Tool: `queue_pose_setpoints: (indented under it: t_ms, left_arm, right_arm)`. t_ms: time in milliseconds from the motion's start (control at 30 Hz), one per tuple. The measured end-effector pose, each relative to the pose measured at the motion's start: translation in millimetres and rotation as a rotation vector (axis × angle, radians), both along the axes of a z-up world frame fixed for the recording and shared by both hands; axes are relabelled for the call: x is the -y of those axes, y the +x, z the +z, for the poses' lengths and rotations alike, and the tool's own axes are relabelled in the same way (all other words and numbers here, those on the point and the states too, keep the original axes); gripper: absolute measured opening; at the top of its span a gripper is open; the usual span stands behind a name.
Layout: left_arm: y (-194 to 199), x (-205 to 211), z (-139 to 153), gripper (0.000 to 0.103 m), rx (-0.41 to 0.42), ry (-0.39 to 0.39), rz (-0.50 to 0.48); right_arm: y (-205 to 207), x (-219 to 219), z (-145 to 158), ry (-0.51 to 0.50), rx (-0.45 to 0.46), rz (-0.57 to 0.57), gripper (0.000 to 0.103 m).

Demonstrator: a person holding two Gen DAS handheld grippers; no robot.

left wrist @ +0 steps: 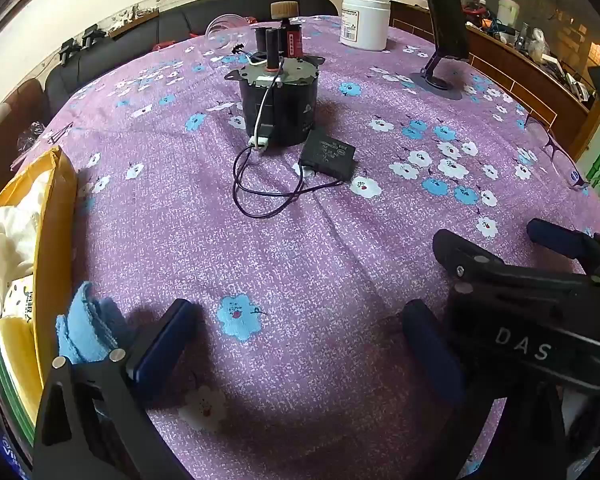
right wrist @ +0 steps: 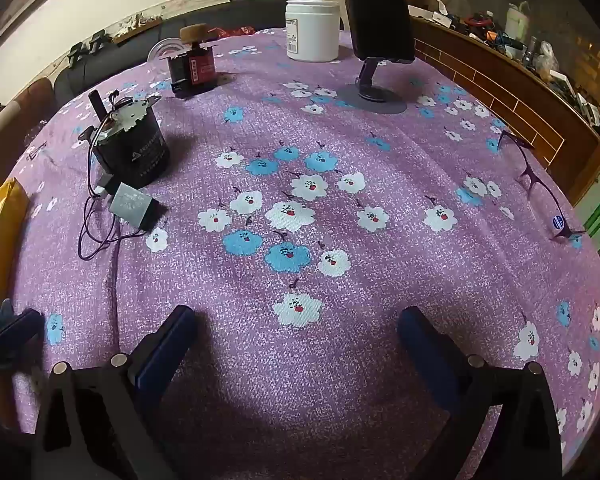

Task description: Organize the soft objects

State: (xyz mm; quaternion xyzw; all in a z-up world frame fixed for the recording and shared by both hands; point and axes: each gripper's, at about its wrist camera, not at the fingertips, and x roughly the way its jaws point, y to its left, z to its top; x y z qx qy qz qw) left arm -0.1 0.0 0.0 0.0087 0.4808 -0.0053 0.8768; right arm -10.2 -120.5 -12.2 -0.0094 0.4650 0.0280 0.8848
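One blue cloth (left wrist: pixel 86 330) is lying at the bench's (left wrist: pixel 320 248) left edge, touching a yellow bag (left wrist: pixel 54 240) and just beside the left gripper (left wrist: pixel 296 340); both it and the right gripper (right wrist: pixel 296 344) are hanging wide open, gripping nothing.

Ahead of the left gripper (left wrist: pixel 296 340), the motor (left wrist: pixel 278 100) stands on the tablecloth (left wrist: pixel 300 248), its capacitor (left wrist: pixel 329 155) just before it. A cloth (left wrist: pixel 85 326) and bag (left wrist: pixel 50 248) lie left; the right gripper (left wrist: pixel 540 276) lies right; 1 jar (left wrist: pixel 365 21) stands far behind.
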Motion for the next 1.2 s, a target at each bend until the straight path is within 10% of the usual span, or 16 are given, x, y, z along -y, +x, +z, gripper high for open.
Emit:
queue_pose_setpoints:
  t_ms: [1200]
  left_arm:
    - [-2.0, 3.6, 0.4, 0.103, -0.001, 0.001, -0.016]
  right_arm:
    - [0.3, -0.1, 0.0, -0.004, 0.003, 0.0, 0.102]
